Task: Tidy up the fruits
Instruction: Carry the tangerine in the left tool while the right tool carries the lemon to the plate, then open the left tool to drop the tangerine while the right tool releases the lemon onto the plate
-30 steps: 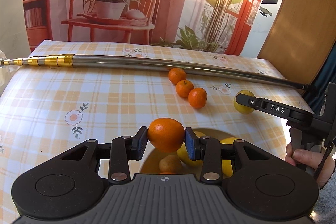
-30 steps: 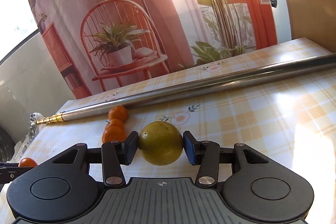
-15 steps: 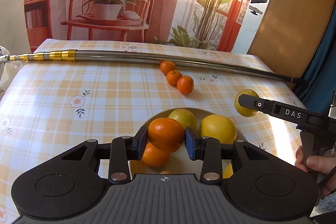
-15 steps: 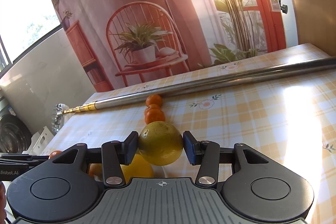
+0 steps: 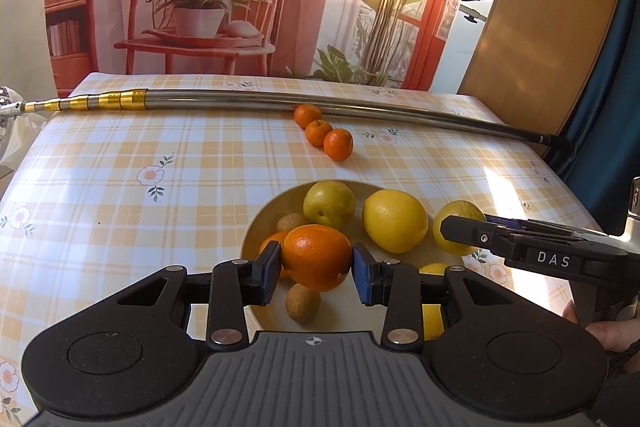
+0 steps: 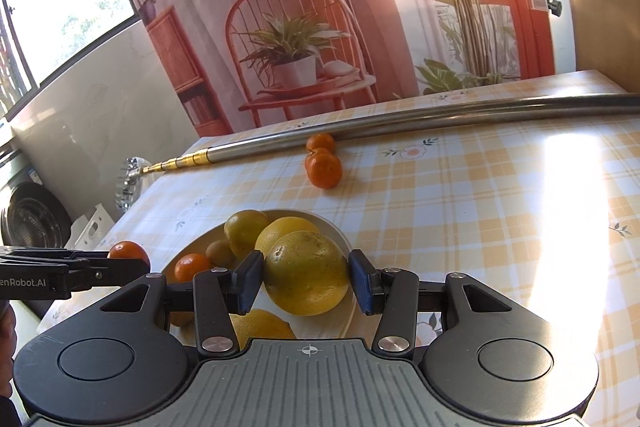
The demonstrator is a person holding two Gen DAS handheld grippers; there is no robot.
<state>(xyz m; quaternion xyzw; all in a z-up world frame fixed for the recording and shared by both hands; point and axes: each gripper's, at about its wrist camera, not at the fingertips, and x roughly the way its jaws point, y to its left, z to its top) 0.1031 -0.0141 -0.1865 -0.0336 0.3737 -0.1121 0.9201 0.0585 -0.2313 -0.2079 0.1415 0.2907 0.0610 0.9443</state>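
My left gripper [image 5: 316, 269] is shut on an orange [image 5: 316, 255], held above a cream bowl [image 5: 256, 227] that holds lemons, another orange and small brown fruits. My right gripper [image 6: 306, 285] is shut on a yellow-green citrus [image 6: 306, 277] over the bowl's [image 6: 340, 235] right side. In the left wrist view the right gripper [image 5: 460, 233] shows at the right with that citrus [image 5: 460, 215]. In the right wrist view the left gripper [image 6: 120, 265] shows at the left with the orange [image 6: 128, 253]. Three mandarins [image 5: 323, 133] lie in a row farther back.
A long metal pole [image 5: 280, 103] with a gold telescopic end lies across the far side of the checked tablecloth [image 5: 120, 187]. A printed backdrop stands behind the table. A person's hand [image 5: 612, 331] holds the right gripper at the right edge.
Both grippers have risen and drawn back with their fruits, so the bowl now shows in full beneath them. The right gripper moved left over the bowl.
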